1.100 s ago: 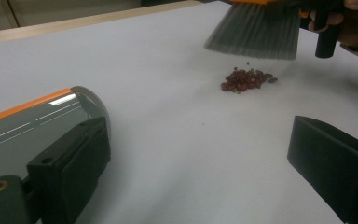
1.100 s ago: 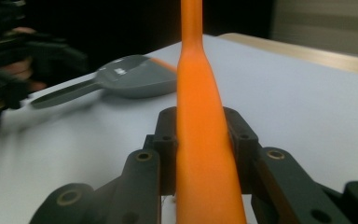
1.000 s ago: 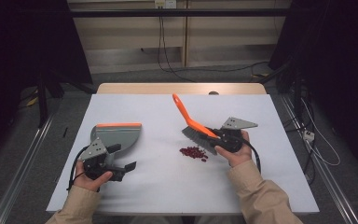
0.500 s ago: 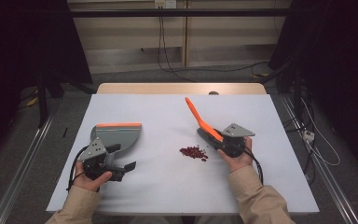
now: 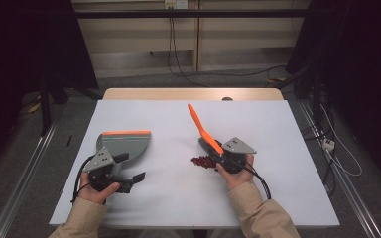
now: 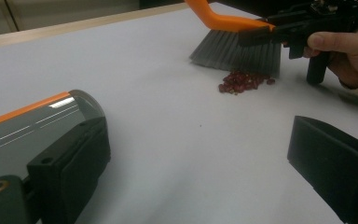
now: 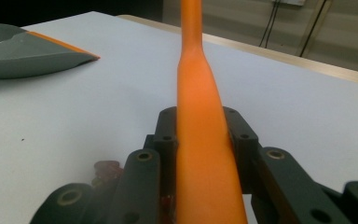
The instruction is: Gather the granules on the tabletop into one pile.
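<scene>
1. Red beans, a small loose heap of dark red grains (image 5: 204, 161), lie on the white bench (image 5: 178, 208) in the high view, a little right of centre. The right gripper (image 5: 217, 151) sits just right of them, pinching the long orange-handled hand brush with grey bristles (image 5: 202, 130), whose handle slants up and away from the person. The grey plastic dustpan with an orange lip (image 5: 124, 143) rests well apart to the left, and the left gripper (image 5: 129, 168) lies just in front of it with its jaws spread; I judge it waits there to steady the pan once the sweep comes across.

2. In the left gripper view, the heap (image 6: 242, 81) sits just in front of the grey bristles (image 6: 237, 52), which stand at the far side of it, so a stroke would push the grains toward the camera and the pan. The right gripper (image 6: 261, 33) clamps the brush where handle meets head, which should give firm control of the bristle edge. The left jaws stand wide, one beside the dustpan's (image 6: 32, 126) grey back, nothing between them.

3. In the right gripper view, the orange handle (image 7: 200, 116) runs straight up between the black jaws, which press on it from both sides. A few red grains (image 7: 105, 169) peek out low at the left, and the dustpan (image 7: 23, 56) lies far off at the upper left.
</scene>
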Motion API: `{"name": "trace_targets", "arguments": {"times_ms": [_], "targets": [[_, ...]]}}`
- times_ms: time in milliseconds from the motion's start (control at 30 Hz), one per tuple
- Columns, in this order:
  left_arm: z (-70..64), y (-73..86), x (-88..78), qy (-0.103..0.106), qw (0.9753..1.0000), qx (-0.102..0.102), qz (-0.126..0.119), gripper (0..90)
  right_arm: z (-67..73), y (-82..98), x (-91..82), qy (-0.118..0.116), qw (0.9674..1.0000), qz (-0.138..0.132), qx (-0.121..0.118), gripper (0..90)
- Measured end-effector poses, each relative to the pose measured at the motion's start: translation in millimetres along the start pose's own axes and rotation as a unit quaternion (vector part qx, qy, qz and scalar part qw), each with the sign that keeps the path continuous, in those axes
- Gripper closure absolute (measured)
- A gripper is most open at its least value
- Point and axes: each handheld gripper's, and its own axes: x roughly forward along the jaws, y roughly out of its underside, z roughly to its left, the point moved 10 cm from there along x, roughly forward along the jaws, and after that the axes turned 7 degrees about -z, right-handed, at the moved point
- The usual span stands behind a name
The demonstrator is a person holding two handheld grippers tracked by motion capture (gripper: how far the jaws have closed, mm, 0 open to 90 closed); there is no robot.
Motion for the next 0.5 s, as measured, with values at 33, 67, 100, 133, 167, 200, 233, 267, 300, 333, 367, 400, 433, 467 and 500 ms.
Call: {"name": "trace_targets", "arguments": {"times_ms": [33, 67, 100, 133, 167, 200, 233, 267, 300, 333, 367, 400, 433, 467, 500], "targets": [[-0.2, 0.1, 0.1, 0.0, 1.0, 0.0, 0.0, 5.6, 0.5, -0.6, -0.1, -0.001, 1.0, -0.002, 0.007, 71.2], [-0.5, -0.1, 0.1, 0.001, 1.0, 0.001, 0.0, 5.6, -1.3, -1.5, -1.0, 0.013, 0.9999, -0.001, 0.0, 71.2], [-1.0, -0.3, 0.0, 0.002, 1.0, 0.0, -0.001, 5.6, -2.7, -2.8, -1.5, 0.016, 0.9999, -0.003, 0.002, 71.2], [-0.9, -0.4, -0.1, 0.001, 1.0, 0.001, -0.001, 5.6, -3.5, -4.3, -2.4, 0.014, 0.9998, -0.007, 0.011, 71.2], [-0.8, -0.5, -0.2, 0.0, 1.0, 0.001, -0.001, 5.6, -5.8, -5.7, -4.4, 0.022, 0.9997, -0.008, 0.009, 71.2], [-0.8, -0.5, -0.1, 0.001, 1.0, 0.001, -0.001, 5.6, -7.4, -6.9, -6.4, 0.026, 0.9996, -0.009, 0.01, 71.2], [-0.6, -0.5, -0.1, 0.0, 1.0, 0.0, -0.001, 5.6, -8.6, -7.8, -8.7, 0.029, 0.9994, -0.009, 0.015, 71.2], [-0.6, -0.5, -0.1, 0.0, 1.0, 0.001, -0.001, 5.6, -10.5, -8.6, -11.7, 0.04, 0.9991, -0.01, 0.011, 71.2], [-0.6, -0.8, -0.2, 0.001, 1.0, 0.003, -0.001, 5.6, -11.3, -9.1, -14.9, 0.044, 0.9989, -0.011, 0.012, 71.2], [-0.7, -0.9, -0.1, 0.0, 1.0, 0.004, -0.002, 5.6, -11.7, -9.7, -18.2, 0.047, 0.9987, -0.013, 0.015, 71.2], [-0.9, -1.0, 0.0, 0.0, 1.0, 0.004, -0.002, 5.6, -13.8, -9.8, -22.7, 0.062, 0.9978, -0.016, 0.017, 71.2], [-1.2, -0.9, 0.2, 0.0, 1.0, 0.004, -0.002, 5.6, -15.3, -9.6, -26.6, 0.071, 0.9969, -0.021, 0.028, 71.2], [-1.5, -0.7, 0.3, 0.001, 1.0, 0.005, -0.001, 5.6, -16.8, -9.0, -30.3, 0.081, 0.9956, -0.026, 0.04, 71.2], [-2.4, -0.6, 0.6, 0.002, 1.0, 0.002, -0.001, 5.6, -17.9, -7.9, -33.6, 0.093, 0.9942, -0.029, 0.045, 71.2], [-2.4, -0.7, 0.5, 0.002, 1.0, 0.004, 0.0, 5.6, -17.7, -6.9, -35.5, 0.101, 0.9932, -0.031, 0.048, 71.2]]}}
